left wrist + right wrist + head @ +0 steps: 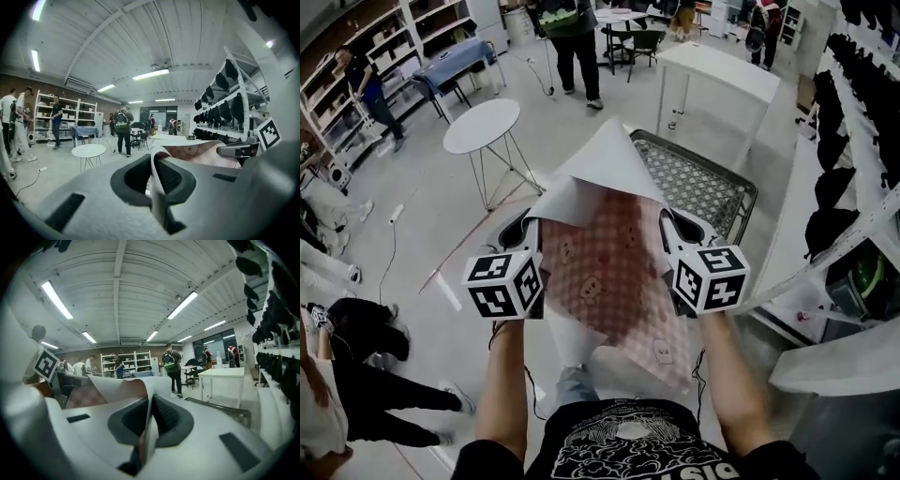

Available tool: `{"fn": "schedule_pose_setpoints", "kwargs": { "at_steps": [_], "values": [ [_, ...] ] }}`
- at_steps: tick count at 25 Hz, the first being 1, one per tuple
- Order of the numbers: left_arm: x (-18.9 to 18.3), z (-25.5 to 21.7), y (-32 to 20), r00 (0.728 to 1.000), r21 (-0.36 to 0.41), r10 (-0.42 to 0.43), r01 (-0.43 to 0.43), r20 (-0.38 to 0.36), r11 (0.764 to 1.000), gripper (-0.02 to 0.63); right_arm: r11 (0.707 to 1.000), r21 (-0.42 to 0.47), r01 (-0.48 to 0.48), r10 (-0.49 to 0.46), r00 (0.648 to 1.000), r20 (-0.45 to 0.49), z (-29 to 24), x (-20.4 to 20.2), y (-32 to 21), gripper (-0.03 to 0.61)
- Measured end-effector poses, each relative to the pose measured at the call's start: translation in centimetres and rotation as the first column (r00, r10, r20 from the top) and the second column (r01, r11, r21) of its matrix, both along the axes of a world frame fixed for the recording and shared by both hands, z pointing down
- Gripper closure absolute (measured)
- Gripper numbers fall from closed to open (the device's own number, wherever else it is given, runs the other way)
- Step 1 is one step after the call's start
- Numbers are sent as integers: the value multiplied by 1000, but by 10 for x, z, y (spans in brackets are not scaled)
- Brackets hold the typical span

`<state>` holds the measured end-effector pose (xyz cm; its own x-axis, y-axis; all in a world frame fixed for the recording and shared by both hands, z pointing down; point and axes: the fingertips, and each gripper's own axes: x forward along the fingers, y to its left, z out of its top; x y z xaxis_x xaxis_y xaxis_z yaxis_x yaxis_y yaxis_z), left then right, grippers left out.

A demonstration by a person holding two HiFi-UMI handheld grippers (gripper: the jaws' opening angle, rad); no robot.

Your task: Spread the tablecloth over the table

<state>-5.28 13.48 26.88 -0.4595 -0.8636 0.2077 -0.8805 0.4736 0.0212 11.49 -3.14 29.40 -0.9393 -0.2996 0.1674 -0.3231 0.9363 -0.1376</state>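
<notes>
Left forearm and right forearm reach forward, parallel. Left gripper is clamped tight on the checked tablecloth at its 9 o'clock edge, right gripper likewise at 3 o'clock.

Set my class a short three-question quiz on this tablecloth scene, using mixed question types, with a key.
1. True or false: the left gripper and the right gripper are each shut on the tablecloth.
2. The tablecloth is: A) spread flat on the mesh-topped table; B) held up between the grippers; C) lying on the floor.
3. Fill in: in the head view, the round white table stands to the tablecloth's ___.
Key: 1 true; 2 B; 3 left.
</notes>
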Motion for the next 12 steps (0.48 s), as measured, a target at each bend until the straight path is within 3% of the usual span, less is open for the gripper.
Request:
{"fn": "schedule_pose_setpoints", "kwargs": {
  "at_steps": [5,8,12],
  "values": [
    [-41,2,-57,989,-11,146,-146,-27,989,606,989,11,-148,148,988,-37,-4,-16,-36,572],
    [-57,-2,-95,967,-23,253,-254,-35,967,606,967,19,-254,254,965,-59,-8,-17,-53,572],
    [-81,-6,-129,942,-35,334,-335,-45,941,606,943,22,-332,333,939,-83,-11,-28,-69,572]
  ]
}}
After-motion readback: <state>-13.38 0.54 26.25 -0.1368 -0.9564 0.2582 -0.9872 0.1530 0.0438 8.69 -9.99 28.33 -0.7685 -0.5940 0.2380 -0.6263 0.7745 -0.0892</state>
